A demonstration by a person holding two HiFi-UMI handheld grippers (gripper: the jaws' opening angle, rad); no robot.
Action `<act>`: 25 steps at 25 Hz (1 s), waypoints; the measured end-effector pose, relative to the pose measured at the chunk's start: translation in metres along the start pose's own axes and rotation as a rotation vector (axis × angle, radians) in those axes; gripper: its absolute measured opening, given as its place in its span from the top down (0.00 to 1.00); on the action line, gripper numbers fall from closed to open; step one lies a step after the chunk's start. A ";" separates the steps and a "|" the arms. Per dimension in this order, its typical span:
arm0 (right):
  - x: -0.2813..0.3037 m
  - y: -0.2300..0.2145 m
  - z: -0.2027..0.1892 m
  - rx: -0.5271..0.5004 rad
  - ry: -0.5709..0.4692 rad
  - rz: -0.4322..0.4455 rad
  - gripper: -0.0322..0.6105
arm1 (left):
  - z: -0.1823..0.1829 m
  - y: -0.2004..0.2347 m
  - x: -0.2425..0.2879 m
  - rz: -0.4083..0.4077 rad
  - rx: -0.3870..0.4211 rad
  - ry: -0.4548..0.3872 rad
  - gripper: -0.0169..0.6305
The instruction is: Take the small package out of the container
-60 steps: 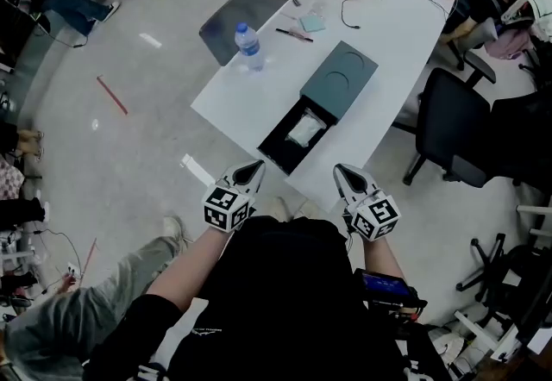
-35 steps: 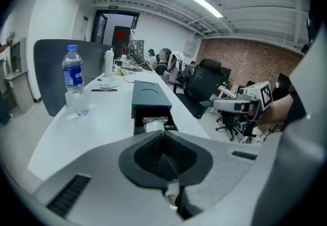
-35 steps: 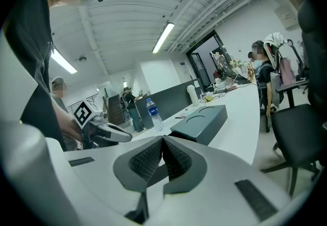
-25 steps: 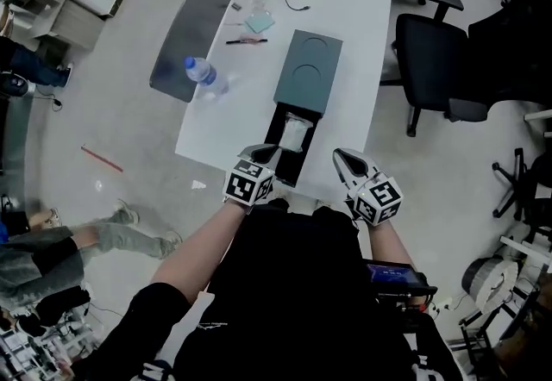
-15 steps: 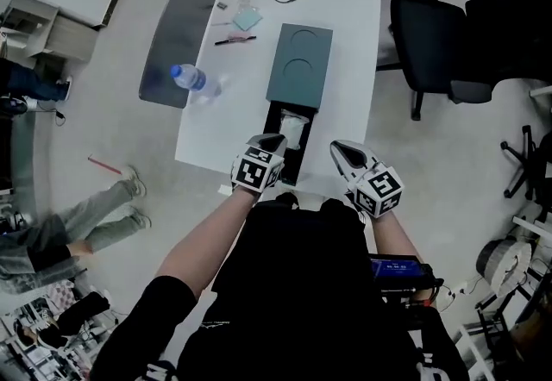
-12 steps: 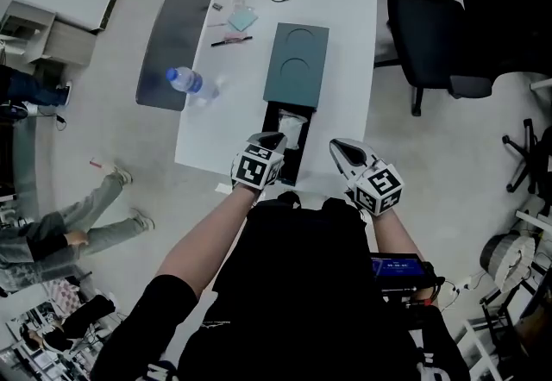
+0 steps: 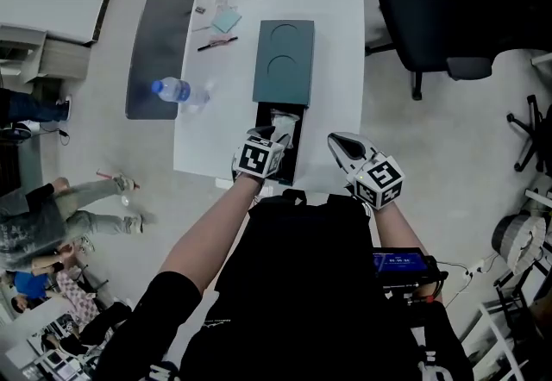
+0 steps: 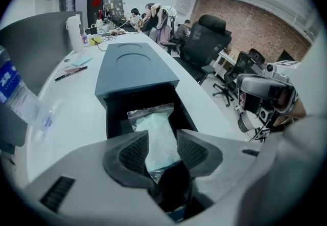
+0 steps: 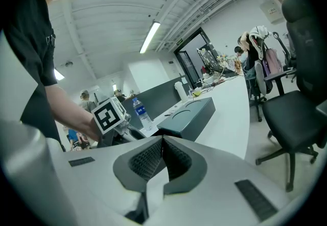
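Small clear plastic package (image 8: 158,133): lodged in the open end of the dark teal box-shaped container (image 8: 134,71), centre frame. Left gripper (image 8: 162,140): jaws opening, package between them, ungripped. Right gripper (image 9: 162,148): jaws closed, empty. Grasp step judged; closure and withdrawal required.

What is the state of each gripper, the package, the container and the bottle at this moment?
Left gripper: jaws opening, package between them, not clamped.
Right gripper: shut, empty, off the table.
Package: lying inside the container, not yet taken out.
Container: open, its inner tray slid out toward the person.
Bottle: upright on the table, cap on.
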State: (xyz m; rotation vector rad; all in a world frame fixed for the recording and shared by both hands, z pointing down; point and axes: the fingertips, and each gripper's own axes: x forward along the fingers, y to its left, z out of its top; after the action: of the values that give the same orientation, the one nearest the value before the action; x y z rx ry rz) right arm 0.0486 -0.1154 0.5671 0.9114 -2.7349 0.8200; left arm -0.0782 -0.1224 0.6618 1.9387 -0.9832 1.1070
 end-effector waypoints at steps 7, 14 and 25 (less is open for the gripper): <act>-0.005 -0.012 -0.001 0.022 -0.001 -0.009 0.91 | 0.000 0.005 0.014 0.055 -0.018 0.063 0.68; -0.007 -0.020 0.001 0.034 -0.004 -0.008 0.91 | -0.002 0.010 0.017 0.100 -0.061 0.072 0.84; -0.013 -0.024 0.003 0.025 -0.005 0.013 0.91 | -0.002 0.008 0.009 0.127 -0.089 0.039 0.93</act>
State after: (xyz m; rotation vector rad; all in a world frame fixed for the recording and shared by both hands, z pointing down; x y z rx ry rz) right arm 0.0738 -0.1261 0.5720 0.9026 -2.7437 0.8569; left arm -0.0830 -0.1271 0.6721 1.7983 -1.1279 1.1466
